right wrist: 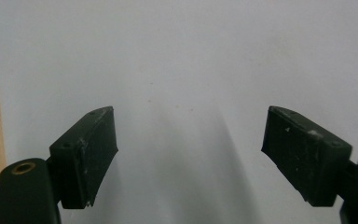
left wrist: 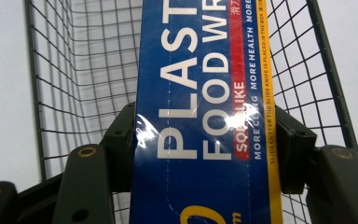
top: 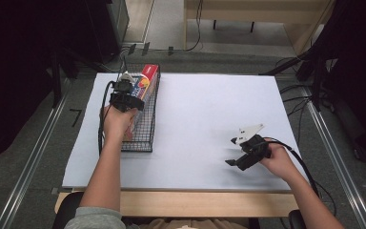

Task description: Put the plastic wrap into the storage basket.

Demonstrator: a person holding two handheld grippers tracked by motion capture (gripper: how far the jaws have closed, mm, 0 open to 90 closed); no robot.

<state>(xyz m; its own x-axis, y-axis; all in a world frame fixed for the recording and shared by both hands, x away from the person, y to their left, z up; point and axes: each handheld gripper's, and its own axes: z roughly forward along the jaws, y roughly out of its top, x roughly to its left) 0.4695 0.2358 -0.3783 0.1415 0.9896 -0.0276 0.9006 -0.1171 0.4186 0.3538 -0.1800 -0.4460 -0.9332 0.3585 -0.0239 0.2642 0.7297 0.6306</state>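
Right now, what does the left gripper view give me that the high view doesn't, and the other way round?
Left gripper view alone: the left gripper's fingers pressed against both long sides of the plastic food wrap box, and the box's lettering close enough to read.

High view alone: the right gripper resting apart on the white table sheet, fingers spread with nothing between them, and the person's forearms.

Both: the box held over the black wire basket, the basket mesh around it, and the white sheet beneath.
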